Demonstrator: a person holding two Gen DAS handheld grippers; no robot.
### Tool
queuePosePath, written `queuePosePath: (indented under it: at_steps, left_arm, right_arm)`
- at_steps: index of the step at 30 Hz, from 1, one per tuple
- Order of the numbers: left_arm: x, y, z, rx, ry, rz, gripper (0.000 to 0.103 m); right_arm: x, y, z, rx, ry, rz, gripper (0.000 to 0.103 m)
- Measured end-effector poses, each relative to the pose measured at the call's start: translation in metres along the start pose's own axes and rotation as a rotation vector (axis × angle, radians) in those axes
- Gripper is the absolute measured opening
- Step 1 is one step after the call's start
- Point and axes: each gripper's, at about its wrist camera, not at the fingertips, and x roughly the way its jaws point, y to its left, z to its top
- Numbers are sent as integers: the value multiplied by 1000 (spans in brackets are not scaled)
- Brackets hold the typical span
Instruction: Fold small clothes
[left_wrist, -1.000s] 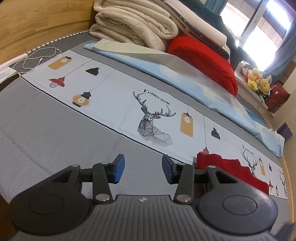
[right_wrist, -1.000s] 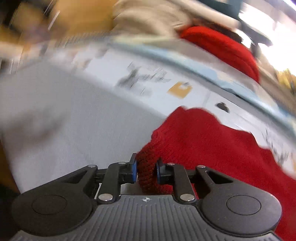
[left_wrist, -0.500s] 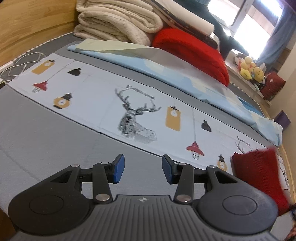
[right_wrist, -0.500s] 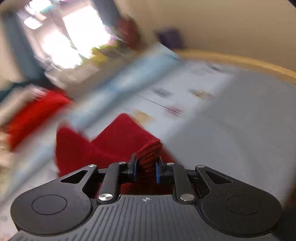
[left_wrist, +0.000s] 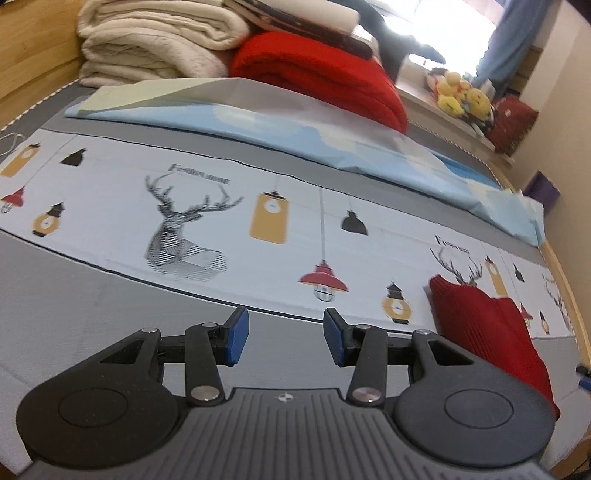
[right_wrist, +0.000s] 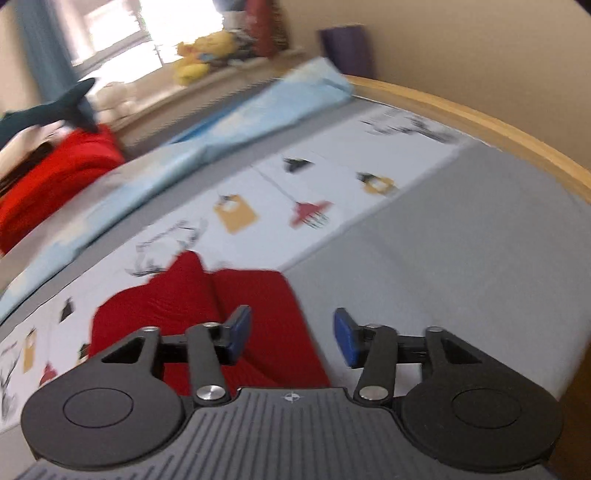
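Now the right gripper (right_wrist: 291, 336) is opening, its earlier pinch gone, leaving the red knit garment (right_wrist: 192, 299) seemingly folded beside the deer print (left_wrist: 184, 229); the left gripper (left_wrist: 282, 341) hangs spread and empty.

Your left wrist view looks forward and down along its fingers, low over the grey bed (left_wrist: 92, 295), toward the window at one o'clock. Your right wrist view, blurred, sits close above the red knit (right_wrist: 255, 295) and faces the bed's corner. Both share the printed sheet (left_wrist: 258, 266).
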Motion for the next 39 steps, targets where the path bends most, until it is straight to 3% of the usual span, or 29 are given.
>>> queuePosePath:
  at_steps: [3, 8, 13, 19, 20, 22, 23, 25, 28, 29, 32, 35, 37, 39]
  left_arm:
    - [8, -16, -3, 38, 9, -2, 50]
    - [20, -31, -10, 112, 34, 28, 51]
    - [29, -35, -18, 152, 56, 61, 51]
    - [37, -46, -22, 200, 66, 80, 51]
    - [39, -48, -22, 204, 71, 81, 51]
    - [41, -54, -23, 215, 73, 77, 52]
    - [42, -57, -24, 222, 75, 74, 52]
    - [45, -65, -27, 237, 84, 66, 52]
    - [49, -80, -29, 270, 87, 43, 52]
    - [51, -87, -30, 287, 87, 33, 52]
    - [57, -107, -36, 334, 88, 5, 52]
    - [61, -132, -46, 388, 95, -32, 52]
    - [63, -151, -56, 406, 108, -94, 52]
    - [69, -172, -67, 383, 153, -159, 56]
  right_arm:
    - [11, 2, 14, -88, 32, 47, 76]
    - [37, 3, 14, -125, 82, 73, 76]
    - [60, -9, 0, -10, 203, 176, 74]
    - [78, 6, -5, -41, 299, 279, 73]
    - [78, 9, -7, -53, 305, 299, 69]
    - [78, 18, -9, -97, 317, 330, 39]
    - [75, 20, -9, -112, 316, 346, 19]
    - [61, 15, -4, -86, 271, 403, 18]
    - [26, -15, 11, 57, 167, 586, 17]
    - [15, -24, 12, 60, 140, 609, 17]
    - [1, -48, 8, 39, 143, 555, 16]
    - [16, -58, -7, -51, 249, 402, 16]
    - [31, -54, -19, -114, 319, 334, 17]
    - [38, -45, -23, -182, 318, 317, 18]
